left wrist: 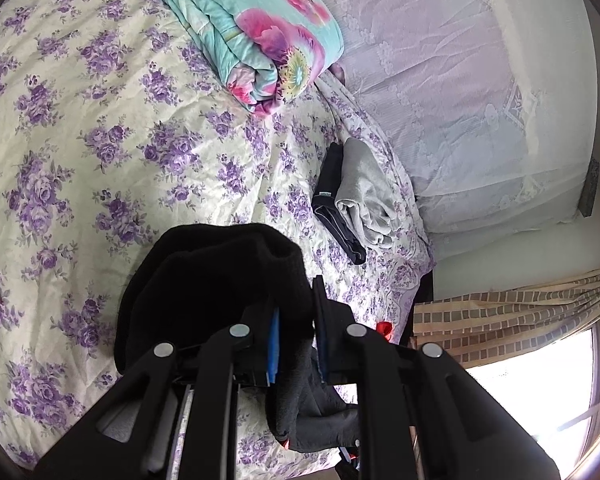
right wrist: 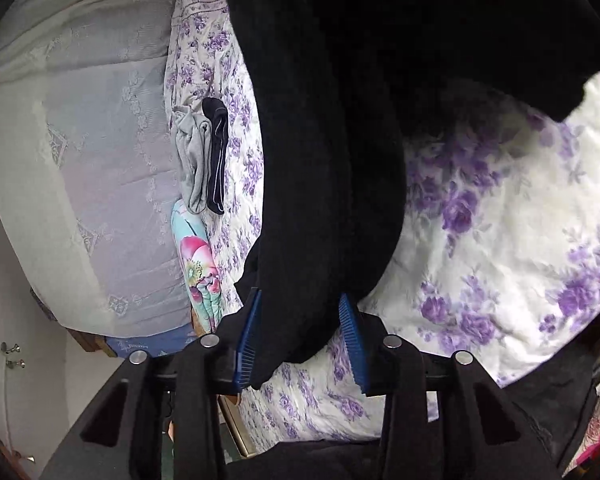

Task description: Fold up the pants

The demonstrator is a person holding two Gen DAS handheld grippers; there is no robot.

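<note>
Fold partly made: left claw point(left wrist: 294, 312) pinches bunched black pants point(left wrist: 216, 280) above the floral bed point(left wrist: 80, 120), right claw point(right wrist: 300, 340) sits half-spread around a hanging fold without pinching it, flattening and final folds remaining.

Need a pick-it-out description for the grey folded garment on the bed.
Start at the bed with the purple-flowered cream bedspread and go to its edge beside the pale lace-covered pillows. Two small folded garments lie there touching; the light grey soft knit one is nearer the pillows, its neighbour is black.
</note>
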